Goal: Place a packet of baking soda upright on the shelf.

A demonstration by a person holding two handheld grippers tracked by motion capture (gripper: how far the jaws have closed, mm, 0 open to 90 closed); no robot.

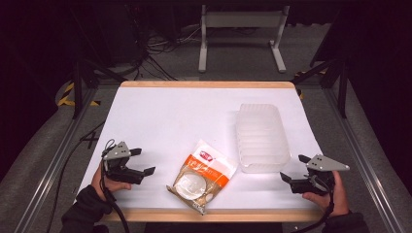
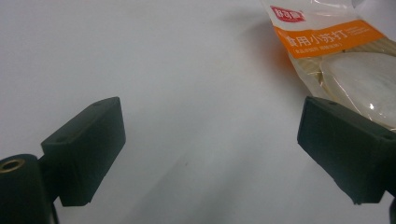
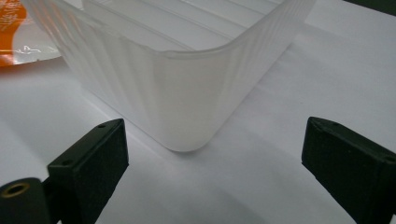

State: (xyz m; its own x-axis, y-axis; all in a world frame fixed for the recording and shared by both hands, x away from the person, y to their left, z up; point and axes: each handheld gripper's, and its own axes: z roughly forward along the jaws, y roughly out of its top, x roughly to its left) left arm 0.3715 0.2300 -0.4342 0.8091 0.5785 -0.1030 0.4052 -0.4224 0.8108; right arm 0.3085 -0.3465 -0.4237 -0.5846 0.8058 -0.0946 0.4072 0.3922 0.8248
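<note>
A clear and orange packet (image 1: pixel 202 175) (image 2: pixel 345 60) with a round white item inside lies near the table's front edge, at the middle. To its right stands a translucent ribbed plastic bin (image 1: pixel 262 137) (image 3: pixel 182 79), empty as far as I can see. My left gripper (image 1: pixel 144 161) (image 2: pixel 212 149) rests open on the table, left of the packet, nothing between its jaws. My right gripper (image 1: pixel 294 168) (image 3: pixel 215 168) is open too, just off the bin's near right corner, apart from it.
The white table top (image 1: pixel 170 116) has wooden strips along its front and back edges. Dark floor, cables and a metal frame (image 1: pixel 240 36) lie beyond the far edge. Metal rails run along both sides.
</note>
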